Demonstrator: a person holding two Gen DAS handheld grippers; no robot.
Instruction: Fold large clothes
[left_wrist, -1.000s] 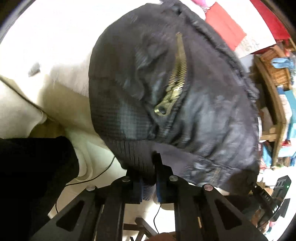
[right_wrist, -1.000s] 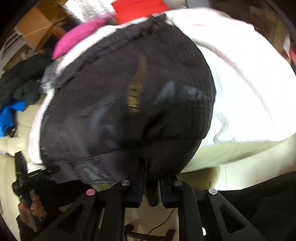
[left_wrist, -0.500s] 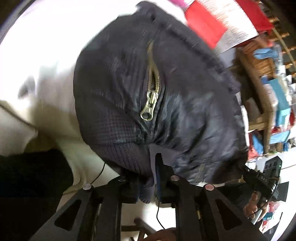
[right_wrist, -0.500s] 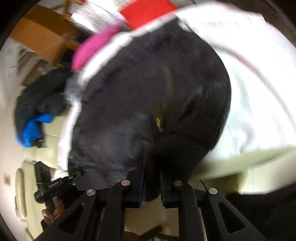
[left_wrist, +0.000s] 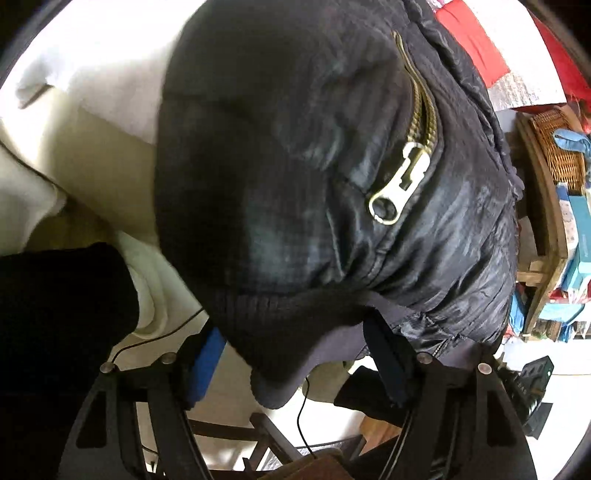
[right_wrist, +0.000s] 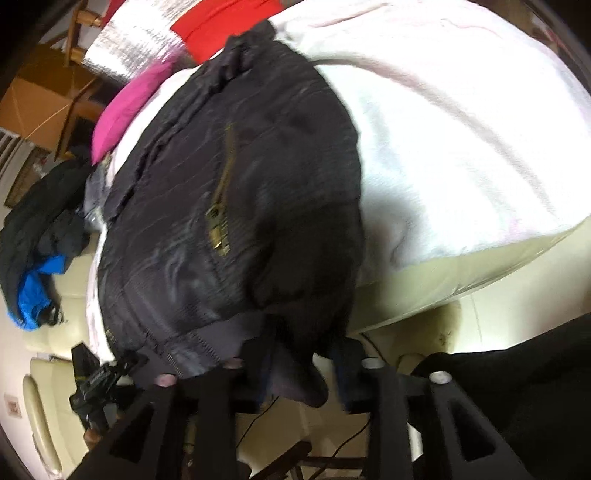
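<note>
A black quilted jacket (left_wrist: 280, 166) with a brass zipper pull (left_wrist: 399, 192) lies on a white bed cover (left_wrist: 103, 66), its ribbed hem (left_wrist: 280, 350) drooping over the near edge. My left gripper (left_wrist: 295, 358) is opening, and the hem hangs loose between its spread fingers with neither pad pressing it. In the right wrist view the same jacket (right_wrist: 240, 221) fills the middle. My right gripper (right_wrist: 303, 373) is opening too. A fold of hem sags between its fingers, free of the pads.
Red cloth (right_wrist: 229, 26) and a pink cloth (right_wrist: 122, 114) lie past the jacket's collar. A pile of dark clothes (right_wrist: 33, 206) with a blue garment (right_wrist: 33, 291) sits on a cream sofa. A wicker basket (left_wrist: 557, 147) stands on wooden shelving. A person's black sleeve (left_wrist: 55, 314) is close by.
Both grippers held the jacket's hem pinched shut in the earlier frames; now both have spread apart and the hem has dropped free. Both cameras have sunk closer to the jacket.
</note>
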